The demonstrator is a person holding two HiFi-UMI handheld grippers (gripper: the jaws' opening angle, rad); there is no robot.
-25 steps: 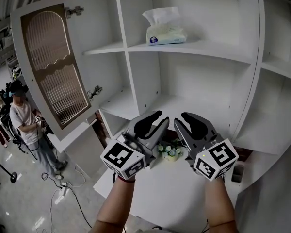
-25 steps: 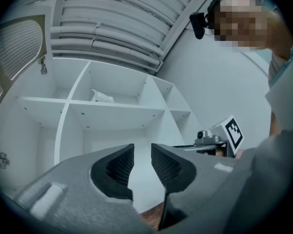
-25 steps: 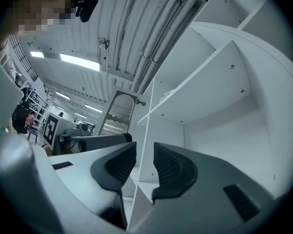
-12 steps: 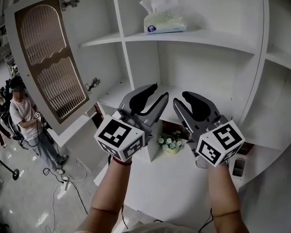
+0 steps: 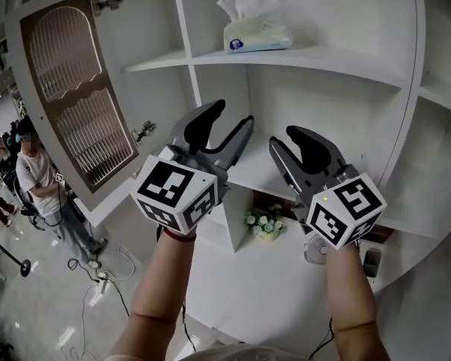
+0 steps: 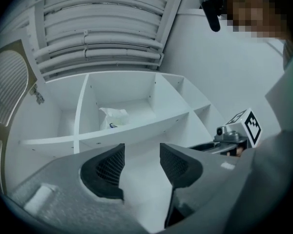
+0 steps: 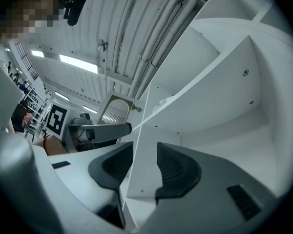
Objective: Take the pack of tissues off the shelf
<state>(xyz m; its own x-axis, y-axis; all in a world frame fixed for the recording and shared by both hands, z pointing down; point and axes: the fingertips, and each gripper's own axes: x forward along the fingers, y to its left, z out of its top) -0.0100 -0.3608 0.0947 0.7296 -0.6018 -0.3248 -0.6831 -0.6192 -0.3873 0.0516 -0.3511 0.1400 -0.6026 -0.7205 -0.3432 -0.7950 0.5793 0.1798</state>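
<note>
The pack of tissues, white and light blue with a tissue sticking out of its top, stands on the upper shelf of the white cabinet. The left gripper view shows the pack far ahead and above the jaws. My left gripper is raised below that shelf, well short of the pack. It is open, its jaws have just been opening, and nothing is between them. My right gripper sits beside it, slightly lower. It too is open and has just been opening, with nothing between its jaws.
An open cabinet door with a ribbed panel hangs at the left. A vertical divider splits the shelves left of the pack. A small pot of flowers and a dark device sit on the low ledge. A person stands on the floor at the left.
Both grippers have risen toward the upper shelf, the left one more. Both pairs of jaws have spread wider. The pack has not moved on its shelf.
</note>
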